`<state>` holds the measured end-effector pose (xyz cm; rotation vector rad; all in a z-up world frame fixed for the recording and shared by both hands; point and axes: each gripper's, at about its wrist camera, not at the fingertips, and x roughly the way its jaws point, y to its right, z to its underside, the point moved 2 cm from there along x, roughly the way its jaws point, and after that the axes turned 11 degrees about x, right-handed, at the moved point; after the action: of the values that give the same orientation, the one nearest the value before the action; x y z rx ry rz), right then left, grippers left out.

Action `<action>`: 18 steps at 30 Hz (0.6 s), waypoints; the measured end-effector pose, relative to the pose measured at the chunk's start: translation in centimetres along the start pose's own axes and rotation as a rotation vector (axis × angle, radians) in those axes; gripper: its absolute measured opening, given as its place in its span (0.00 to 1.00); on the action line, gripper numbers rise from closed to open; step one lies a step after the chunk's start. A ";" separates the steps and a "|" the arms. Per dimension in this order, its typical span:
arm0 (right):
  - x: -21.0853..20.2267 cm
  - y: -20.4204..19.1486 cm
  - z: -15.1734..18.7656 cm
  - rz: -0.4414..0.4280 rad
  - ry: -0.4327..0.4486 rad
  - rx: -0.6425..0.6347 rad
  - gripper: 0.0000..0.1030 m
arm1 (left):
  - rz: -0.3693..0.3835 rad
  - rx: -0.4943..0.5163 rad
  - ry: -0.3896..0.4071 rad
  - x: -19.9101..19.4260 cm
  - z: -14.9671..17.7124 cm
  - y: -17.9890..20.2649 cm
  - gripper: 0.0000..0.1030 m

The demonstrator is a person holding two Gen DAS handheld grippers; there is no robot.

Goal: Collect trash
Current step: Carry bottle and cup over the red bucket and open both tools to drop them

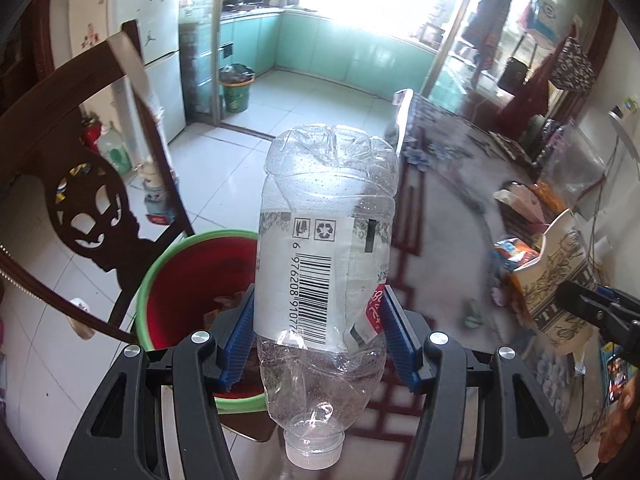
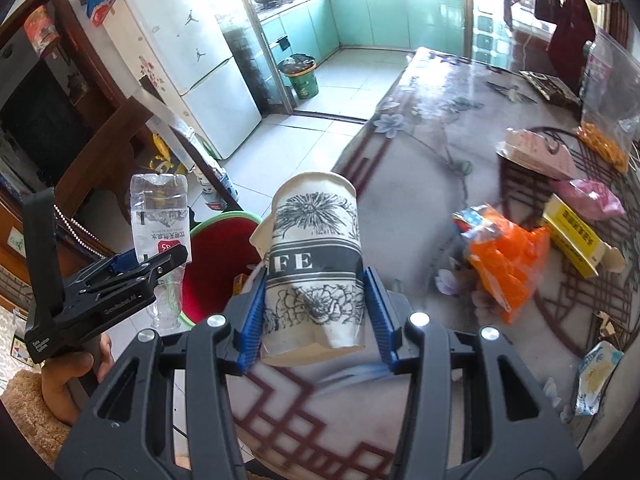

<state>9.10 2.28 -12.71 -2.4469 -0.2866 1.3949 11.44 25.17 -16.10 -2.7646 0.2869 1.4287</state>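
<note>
My left gripper (image 1: 318, 316) is shut on a crumpled clear plastic bottle (image 1: 324, 264), held cap towards the camera, base pointing away. It hangs beside and above a red bin with a green rim (image 1: 176, 276) on the floor at the table's edge. My right gripper (image 2: 314, 312) is shut on a dented paper cup (image 2: 316, 264) printed with black flowers, over the table's near-left corner. The right wrist view also shows the left gripper (image 2: 132, 264) with the bottle (image 2: 160, 216) over the bin (image 2: 216, 272). At the right of the left wrist view, the cup (image 1: 556, 280) shows.
A dark wooden chair (image 1: 80, 184) stands left of the bin. The table (image 2: 440, 152) carries an orange snack bag (image 2: 504, 264), a yellow box (image 2: 576, 236), pink packets (image 2: 540, 152) and a wrapper (image 2: 596, 376). A second bin (image 2: 304, 76) stands by the kitchen door, near a white fridge (image 2: 192, 56).
</note>
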 end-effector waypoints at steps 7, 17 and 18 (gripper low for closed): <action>1.7 -3.0 -0.7 -0.016 -0.022 -0.058 0.44 | -0.043 -0.035 -0.028 1.3 0.8 -2.9 0.54; 5.7 -6.4 -0.7 -0.042 -0.099 -0.115 0.44 | -0.082 -0.072 -0.084 3.0 2.1 -5.7 0.54; 6.0 -6.6 -0.7 -0.044 -0.105 -0.120 0.44 | -0.085 -0.077 -0.093 3.3 2.3 -6.0 0.54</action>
<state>12.56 10.28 -14.78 -2.4489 -0.4582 1.5310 12.48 30.79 -20.55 -2.7213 0.1133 1.5733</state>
